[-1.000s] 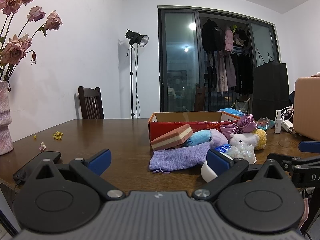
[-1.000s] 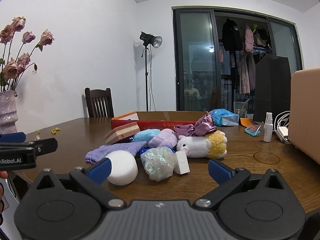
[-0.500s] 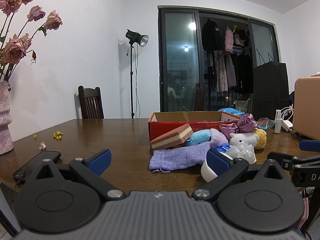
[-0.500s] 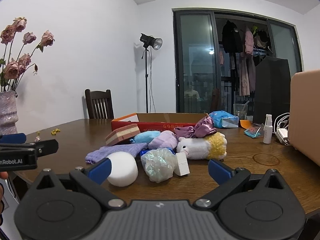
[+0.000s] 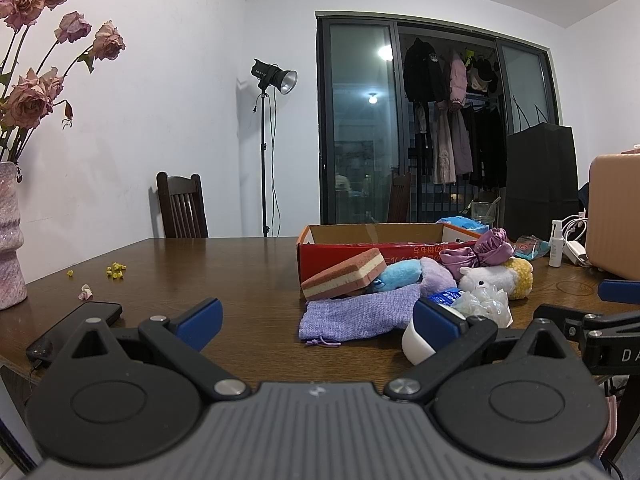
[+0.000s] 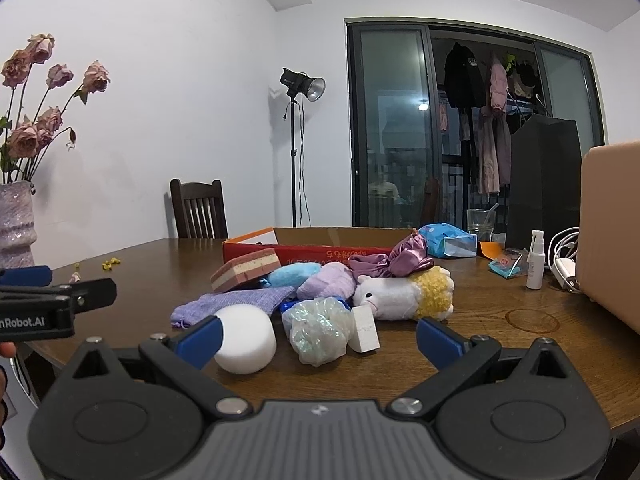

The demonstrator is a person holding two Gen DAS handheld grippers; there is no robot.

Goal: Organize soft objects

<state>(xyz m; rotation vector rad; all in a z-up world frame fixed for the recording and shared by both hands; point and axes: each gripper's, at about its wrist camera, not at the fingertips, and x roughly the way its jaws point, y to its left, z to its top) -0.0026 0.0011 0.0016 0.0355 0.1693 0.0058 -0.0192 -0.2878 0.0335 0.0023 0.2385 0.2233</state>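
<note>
A heap of soft things lies on the brown table in front of a red cardboard box [image 5: 360,258] [image 6: 304,251]: a pink layered sponge [image 5: 344,278] [image 6: 245,270], a lilac drawstring pouch [image 5: 356,314] [image 6: 236,302], a blue plush [image 6: 294,274], a white and yellow plush animal [image 6: 404,292] [image 5: 494,278], a purple satin scrunchie [image 6: 404,258], a white round sponge [image 6: 246,338] and an iridescent puff [image 6: 318,330]. My left gripper [image 5: 316,320] is open near the table's front edge, left of the heap. My right gripper [image 6: 318,338] is open just before the white sponge and puff, holding nothing.
A vase of dried roses [image 5: 10,240] stands at the left, a black phone [image 5: 76,330] near the front left edge. A spray bottle [image 6: 534,260], cables, a blue packet [image 6: 448,240] and a tan case [image 6: 610,232] crowd the right side. A chair [image 5: 182,208] stands behind.
</note>
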